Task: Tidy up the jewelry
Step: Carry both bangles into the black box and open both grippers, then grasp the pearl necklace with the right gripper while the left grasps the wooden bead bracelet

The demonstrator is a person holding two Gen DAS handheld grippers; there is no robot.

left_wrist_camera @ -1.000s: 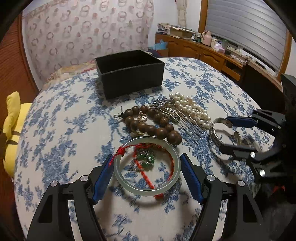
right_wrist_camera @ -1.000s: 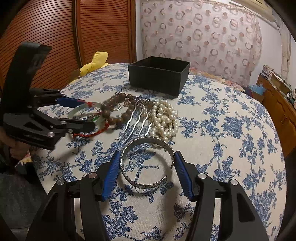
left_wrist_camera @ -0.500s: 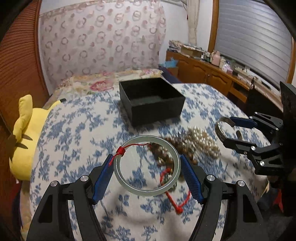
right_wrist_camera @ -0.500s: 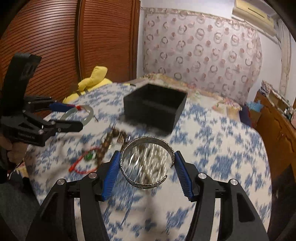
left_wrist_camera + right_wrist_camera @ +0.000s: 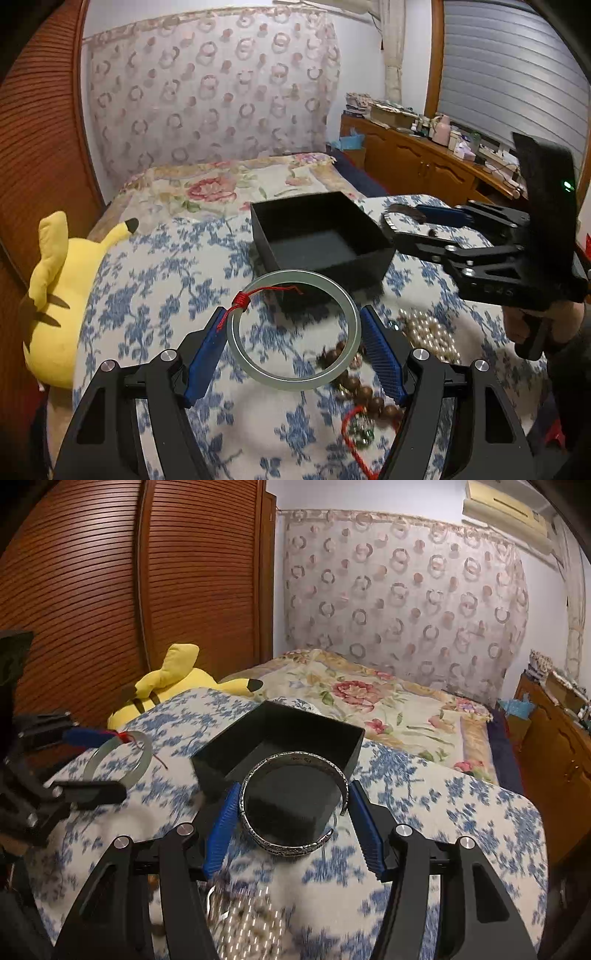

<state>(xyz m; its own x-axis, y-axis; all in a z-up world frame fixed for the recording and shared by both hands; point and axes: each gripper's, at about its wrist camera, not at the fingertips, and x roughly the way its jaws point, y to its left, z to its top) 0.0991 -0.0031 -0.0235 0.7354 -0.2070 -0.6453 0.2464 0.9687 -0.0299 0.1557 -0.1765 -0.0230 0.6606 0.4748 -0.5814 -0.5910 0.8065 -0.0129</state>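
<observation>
At the far left edge of the cloth-covered surface [image 5: 155,280] a yellow plush toy [image 5: 62,295] is seen, well apart from the work. The left gripper [image 5: 293,345] is closed across the width of a pale green bangle [image 5: 295,328], which is held clear above the cloth, a red cord [image 5: 242,299] knotted to its rim. The bangle is judged stiff, smooth and breakable if dropped, so the hold across its outer rim on the ribbed blue pads [image 5: 205,360] is judged apt. Below and to the right, wooden beads [image 5: 364,393] and pearls [image 5: 428,332] lie loose on the cloth. Beyond the bangle the open black box [image 5: 321,240] stands empty, its walls low and its mouth wide; clear room is seen above it, though both grippers are converging there and could meet. The right gripper [image 5: 291,819] is closed on a patterned silver cuff [image 5: 295,803], held just before the box's near corner; the cuff is judged rigid and fairly light, its open gap facing right
</observation>
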